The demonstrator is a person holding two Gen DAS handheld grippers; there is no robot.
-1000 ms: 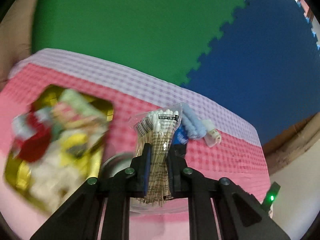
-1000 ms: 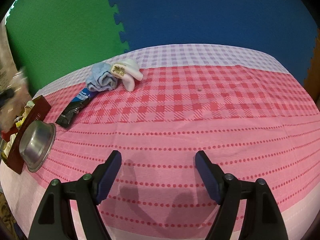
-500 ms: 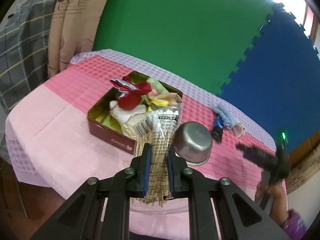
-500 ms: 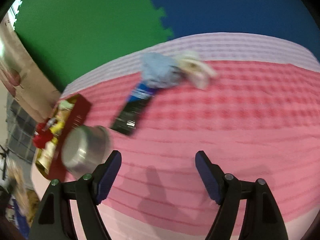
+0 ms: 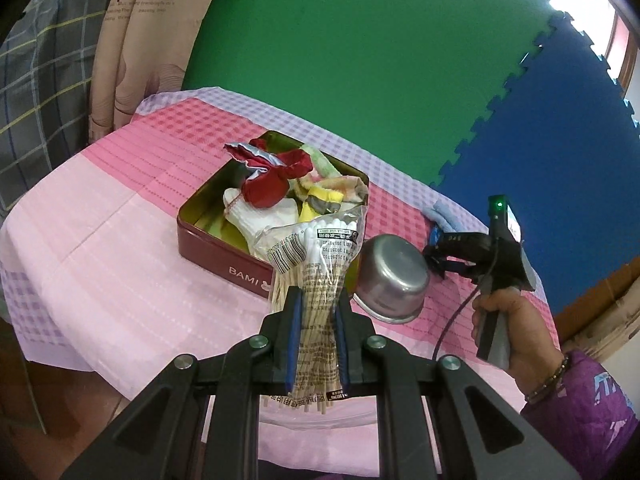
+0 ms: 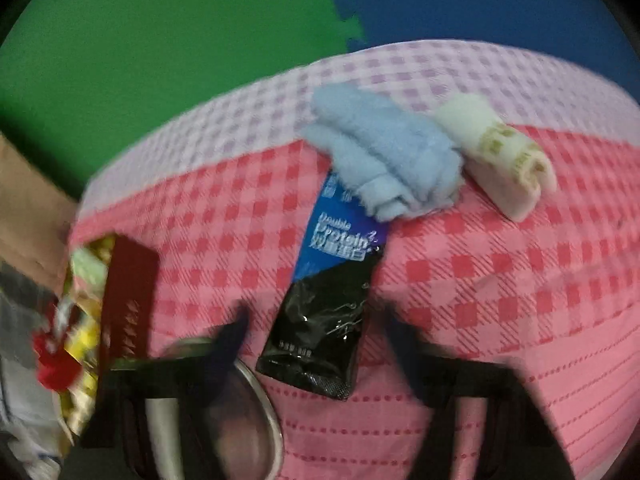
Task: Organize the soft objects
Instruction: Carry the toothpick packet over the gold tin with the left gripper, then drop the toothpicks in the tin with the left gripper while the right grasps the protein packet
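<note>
My left gripper (image 5: 316, 320) is shut on a clear bag of cotton swabs (image 5: 316, 256), held above the table's near edge in front of a red tin (image 5: 224, 256) filled with soft items. My right gripper (image 6: 320, 332) is open, its blurred jaws either side of a black and blue protein sachet (image 6: 332, 300). A light blue cloth (image 6: 384, 160) lies on the sachet's far end, a rolled white cloth (image 6: 496, 160) beside it. The right gripper also shows in the left wrist view (image 5: 438, 260), held by a hand.
An overturned steel bowl (image 5: 394, 276) sits right of the tin, also at the lower left of the right wrist view (image 6: 256, 392). A pink checked cloth (image 6: 500, 280) covers the table. Green and blue foam mats form the backdrop. A curtain (image 5: 132, 40) hangs far left.
My left gripper has pulled back and up with the swab bag, bringing tin and bowl into view. My right gripper has moved forward and left, close to the sachet.
</note>
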